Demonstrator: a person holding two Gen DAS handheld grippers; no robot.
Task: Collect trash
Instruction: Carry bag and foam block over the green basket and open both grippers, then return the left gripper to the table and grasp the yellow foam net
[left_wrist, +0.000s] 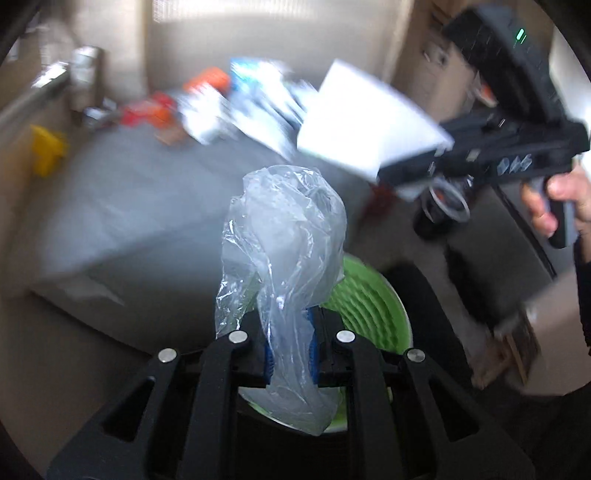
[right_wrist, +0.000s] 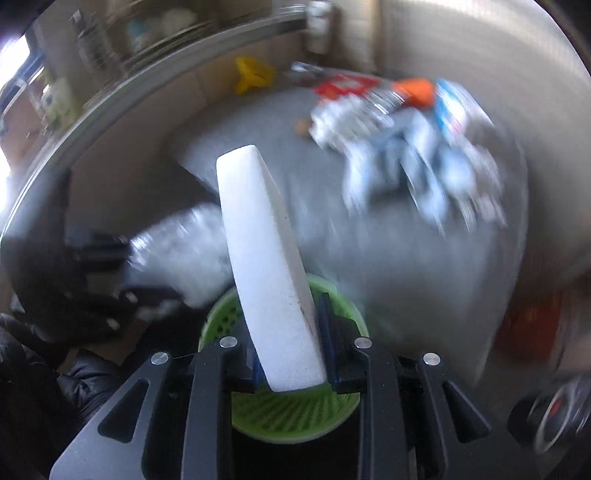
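Observation:
My left gripper (left_wrist: 291, 347) is shut on a crumpled clear plastic bag (left_wrist: 284, 236) and holds it above a green slotted basket (left_wrist: 373, 306). My right gripper (right_wrist: 291, 347) is shut on a white foam slab (right_wrist: 266, 258), held upright over the same green basket (right_wrist: 295, 413). In the left wrist view the right gripper (left_wrist: 384, 173) holds the foam slab (left_wrist: 369, 118) at upper right. In the right wrist view the plastic bag (right_wrist: 184, 251) and left gripper show blurred at left.
A grey mat (left_wrist: 147, 192) lies on the floor with a blurred pile of wrappers and packets (left_wrist: 229, 99) at its far end; the pile also shows in the right wrist view (right_wrist: 399, 133). A yellow object (left_wrist: 46, 151) stands by the left wall. A cardboard box (left_wrist: 546, 339) is at right.

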